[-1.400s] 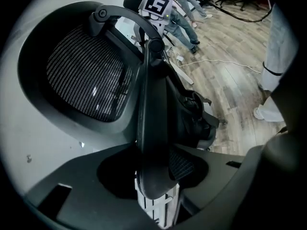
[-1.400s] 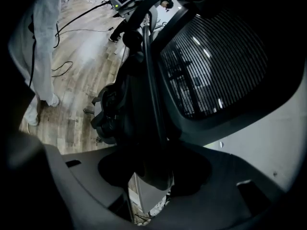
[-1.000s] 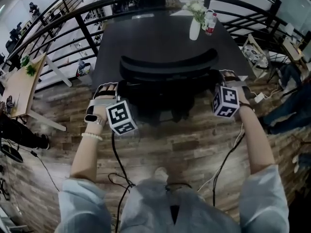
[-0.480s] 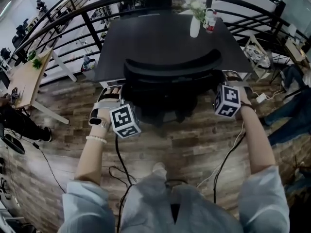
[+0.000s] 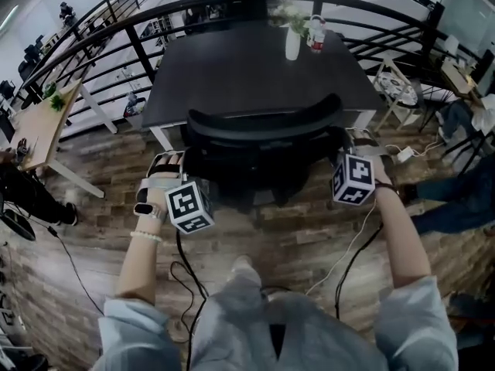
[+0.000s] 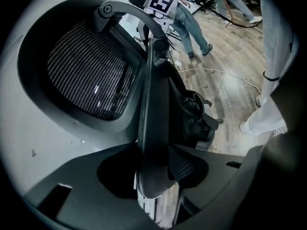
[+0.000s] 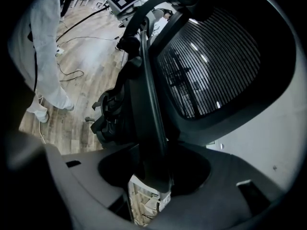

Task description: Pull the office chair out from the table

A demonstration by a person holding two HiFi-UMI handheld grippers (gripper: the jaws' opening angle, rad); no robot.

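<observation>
The black mesh-backed office chair (image 5: 263,130) stands just in front of the dark table (image 5: 255,60), its curved back towards me. My left gripper (image 5: 184,165) is shut on the left edge of the chair's back frame (image 6: 153,104), which runs between its jaws (image 6: 153,176). My right gripper (image 5: 344,144) is shut on the right edge of the same frame (image 7: 148,104), again with the bar between its jaws (image 7: 153,176). The seat and base are mostly hidden under the backrest.
A white vase of flowers (image 5: 292,43) and a bottle (image 5: 315,33) stand at the table's far end. A black railing (image 5: 116,14) curves behind. Cables (image 5: 186,277) trail over the wood floor. A wooden side table (image 5: 35,122) is at left, a white stool (image 5: 394,83) and someone's legs (image 5: 456,199) at right.
The chair and both grippers have come back towards me, away from the table. The backrest now stands clear of the table's near edge.
</observation>
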